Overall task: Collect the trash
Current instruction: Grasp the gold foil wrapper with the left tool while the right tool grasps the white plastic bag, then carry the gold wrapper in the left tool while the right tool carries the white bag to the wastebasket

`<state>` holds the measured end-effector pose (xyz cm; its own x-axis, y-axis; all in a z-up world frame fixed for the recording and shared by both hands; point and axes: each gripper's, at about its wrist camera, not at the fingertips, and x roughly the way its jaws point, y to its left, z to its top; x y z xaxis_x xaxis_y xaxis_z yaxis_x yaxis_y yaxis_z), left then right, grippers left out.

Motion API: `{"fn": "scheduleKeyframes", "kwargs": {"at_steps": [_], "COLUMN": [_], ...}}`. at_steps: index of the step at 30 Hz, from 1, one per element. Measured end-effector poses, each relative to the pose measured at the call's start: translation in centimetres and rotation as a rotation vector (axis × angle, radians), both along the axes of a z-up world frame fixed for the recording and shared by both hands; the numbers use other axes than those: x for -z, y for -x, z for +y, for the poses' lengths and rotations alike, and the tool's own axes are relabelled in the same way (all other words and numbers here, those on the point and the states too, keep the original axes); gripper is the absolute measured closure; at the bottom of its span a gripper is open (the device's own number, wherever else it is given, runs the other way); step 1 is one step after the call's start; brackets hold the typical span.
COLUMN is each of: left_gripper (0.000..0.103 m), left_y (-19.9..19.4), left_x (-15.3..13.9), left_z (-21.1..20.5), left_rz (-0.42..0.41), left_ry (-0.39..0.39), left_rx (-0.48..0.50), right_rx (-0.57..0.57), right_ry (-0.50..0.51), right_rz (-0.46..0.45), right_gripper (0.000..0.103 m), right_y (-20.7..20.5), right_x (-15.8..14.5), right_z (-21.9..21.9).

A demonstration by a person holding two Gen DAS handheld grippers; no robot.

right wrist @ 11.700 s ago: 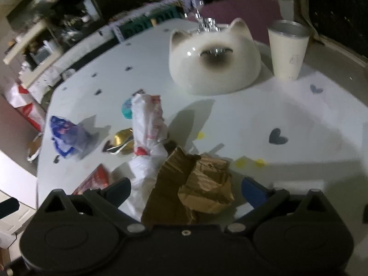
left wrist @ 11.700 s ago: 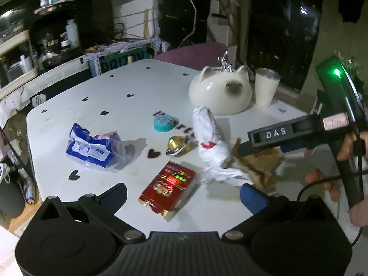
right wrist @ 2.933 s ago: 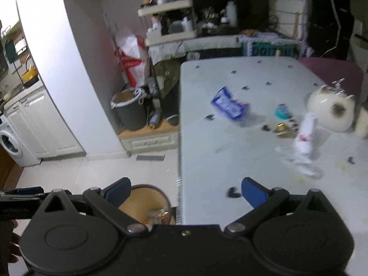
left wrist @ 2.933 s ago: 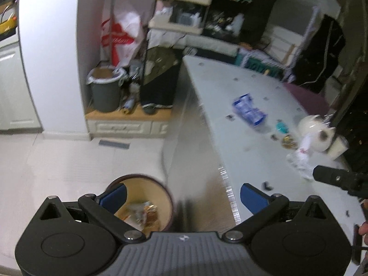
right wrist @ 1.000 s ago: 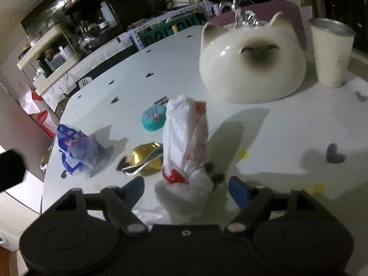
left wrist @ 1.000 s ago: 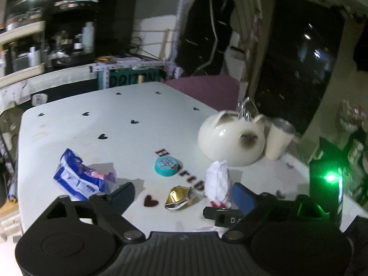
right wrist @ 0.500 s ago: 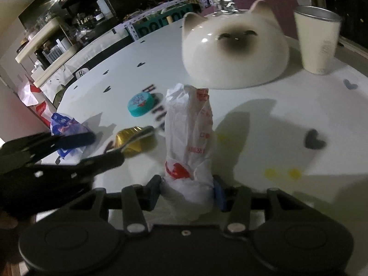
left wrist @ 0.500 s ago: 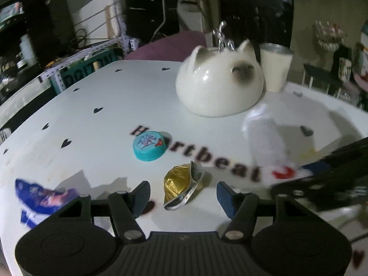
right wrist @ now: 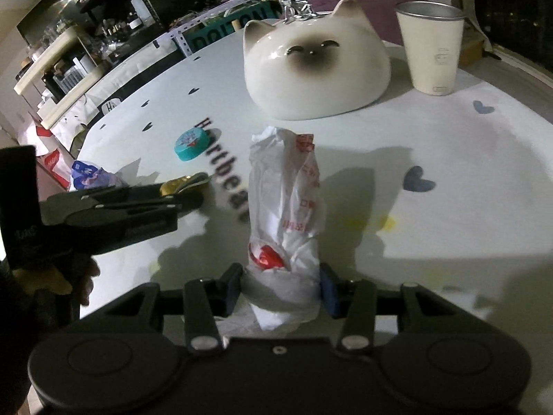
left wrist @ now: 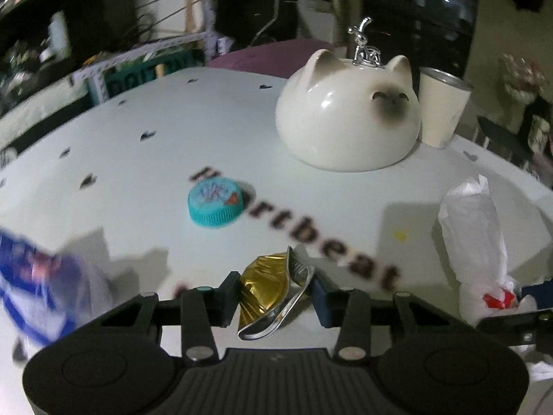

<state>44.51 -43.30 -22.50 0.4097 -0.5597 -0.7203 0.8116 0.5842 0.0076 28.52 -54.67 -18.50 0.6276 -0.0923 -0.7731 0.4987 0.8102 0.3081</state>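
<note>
Now both grippers (left wrist: 274, 295) (right wrist: 280, 288) have closed: gold wrapper (left wrist: 266, 285), white bag (right wrist: 285, 214)

both views low, close, sharing cat dome (left wrist: 349, 121)

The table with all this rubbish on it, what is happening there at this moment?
A person is clearing trash from the white table with two handheld grippers. The left gripper is closed around a crumpled gold foil wrapper. The right gripper is clamped on the base of a white plastic bag with red print. A teal bottle cap and a blue and white wrapper lie on the table, not yet picked up.
</note>
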Motion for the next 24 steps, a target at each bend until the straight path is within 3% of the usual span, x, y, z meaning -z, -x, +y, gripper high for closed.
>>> {"fn": "scheduleKeyframes", "kwargs": {"at_steps": [8,24], "left_gripper": [0.059,0.059], "left_y": [5.2,16.3], "left_x": [-1.4,-9.8], "left_z": [4.5,11.9], "left_rz": [0.097,0.087], "left_ry": [0.013,0.102], "left_rx": [-0.116,-0.318], "right_rx": [-0.015,-0.115], "right_ry": [0.014,0.126], "right_rz": [0.022,-0.016], "right_gripper": [0.055,0.055], "right_y": [2.7,9.1], "right_x": [-1.2,-8.3], "right_z": [1.4,6.1]}}
